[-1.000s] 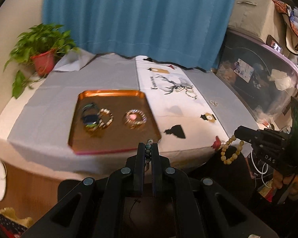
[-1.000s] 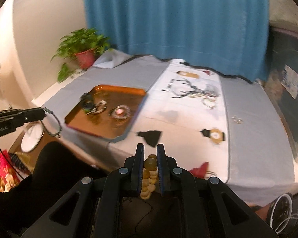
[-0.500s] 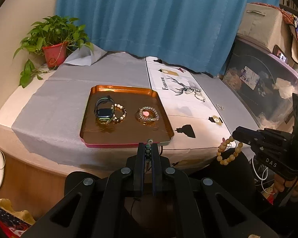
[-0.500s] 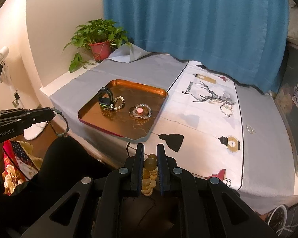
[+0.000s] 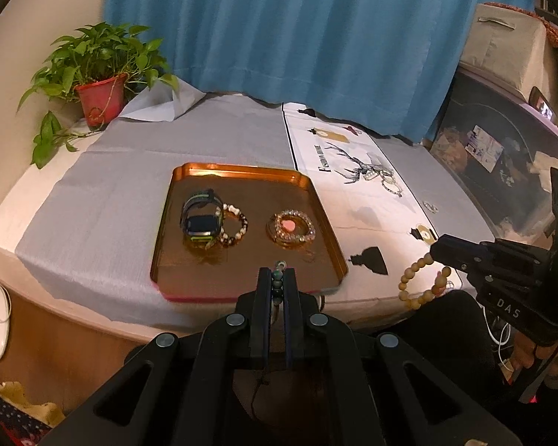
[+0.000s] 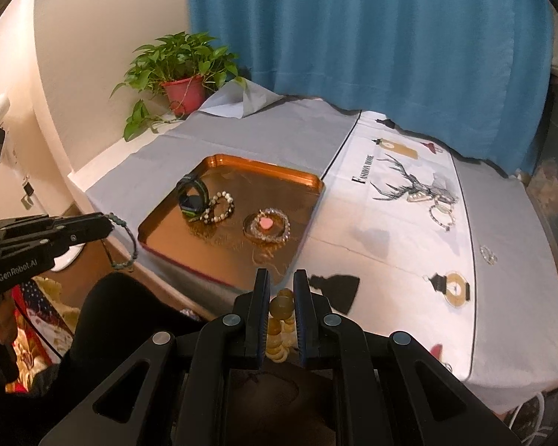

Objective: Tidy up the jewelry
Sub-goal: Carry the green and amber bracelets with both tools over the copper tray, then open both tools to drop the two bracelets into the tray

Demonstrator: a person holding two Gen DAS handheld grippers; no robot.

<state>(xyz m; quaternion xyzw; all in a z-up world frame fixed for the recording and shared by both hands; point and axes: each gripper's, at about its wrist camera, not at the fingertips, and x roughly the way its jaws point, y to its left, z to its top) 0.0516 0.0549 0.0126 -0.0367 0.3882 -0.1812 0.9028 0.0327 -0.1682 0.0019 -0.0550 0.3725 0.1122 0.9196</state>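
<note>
The left gripper is clamped on a dark green beaded bracelet, which hangs from its tips off the near edge of the surface, just short of the copper tray. The right gripper is clamped on a tan wooden bead bracelet that dangles in a loop below its tips, held off the surface's near edge to the right of the tray. Inside the tray lie a smartwatch touching a mixed-bead bracelet, and apart from them a coiled bracelet with a pink centre; more bracelets rest on the deer-print cloth.
</note>
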